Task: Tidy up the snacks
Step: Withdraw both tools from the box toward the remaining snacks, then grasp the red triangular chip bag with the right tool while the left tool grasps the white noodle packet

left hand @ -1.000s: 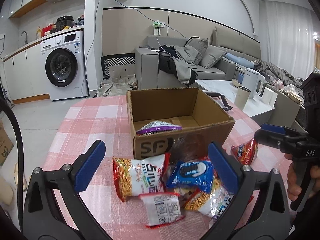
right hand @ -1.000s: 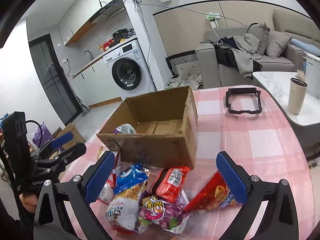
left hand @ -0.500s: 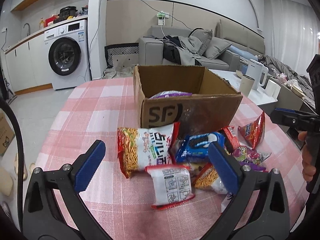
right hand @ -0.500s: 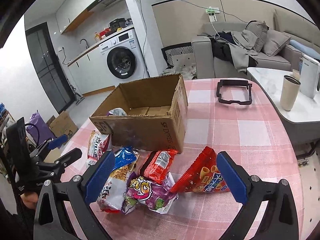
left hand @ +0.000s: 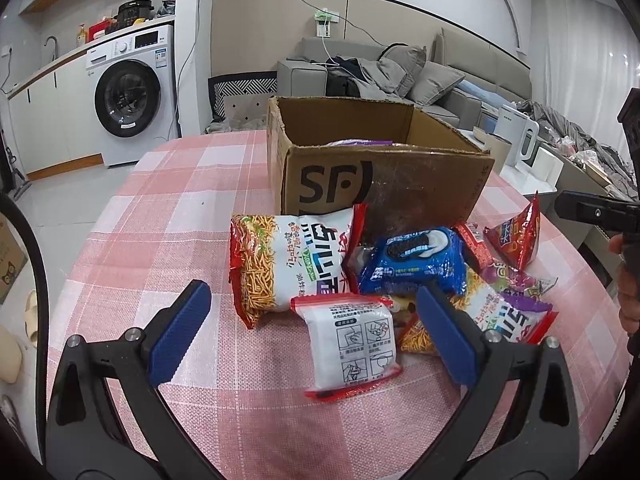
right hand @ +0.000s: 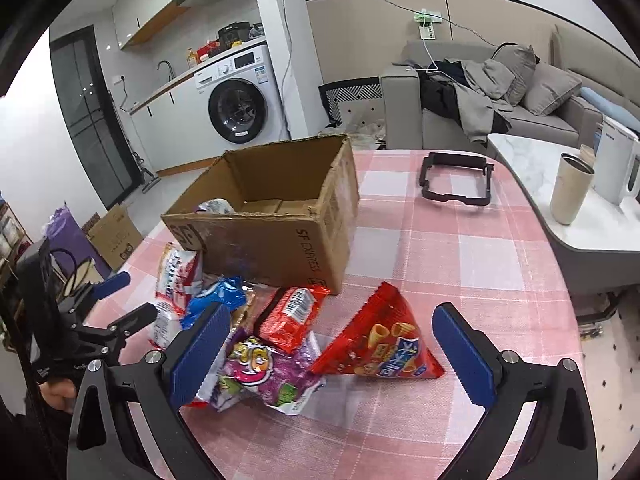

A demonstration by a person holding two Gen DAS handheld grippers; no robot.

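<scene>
Pink checked tablecloth (left hand: 168, 216) on a round table, living room and washing machine (left hand: 128, 100) behind. Cardboard box (left hand: 376, 184) sits mid-table, open top, one purple-edged packet (left hand: 356, 143) already visible inside.

Change over the last second: both cameras have dropped and pulled in toward the snack pile in front of the box. A second ago the left view looked down into the box; now the box front fills the middle and the packets sit right between the fingers.

Left gripper (left hand: 316, 320): jaws wide apart, holding nothing. The white packet with red edges (left hand: 352, 344) lies flat on the cloth between its pads, nearest candidate. Behind it, the noodle-snack bag (left hand: 288, 260) and the blue cookie pack (left hand: 416, 260), both leaning near the box front.

Right gripper (right hand: 332, 344): also wide open, empty. Red triangular corn-snack bag (right hand: 380, 340) sits between its fingers, clear of the others (easiest isolated pick). Purple candy bag (right hand: 264, 372) and red wrapped bar (right hand: 296, 312) overlap by the left finger.

Read: approach phase for the next pick, both sides lining up at once. Most of the pile is still outside the box, so early in the task.

Risk: packets overlap, so a low close could snag two; thin film may slip.
</scene>
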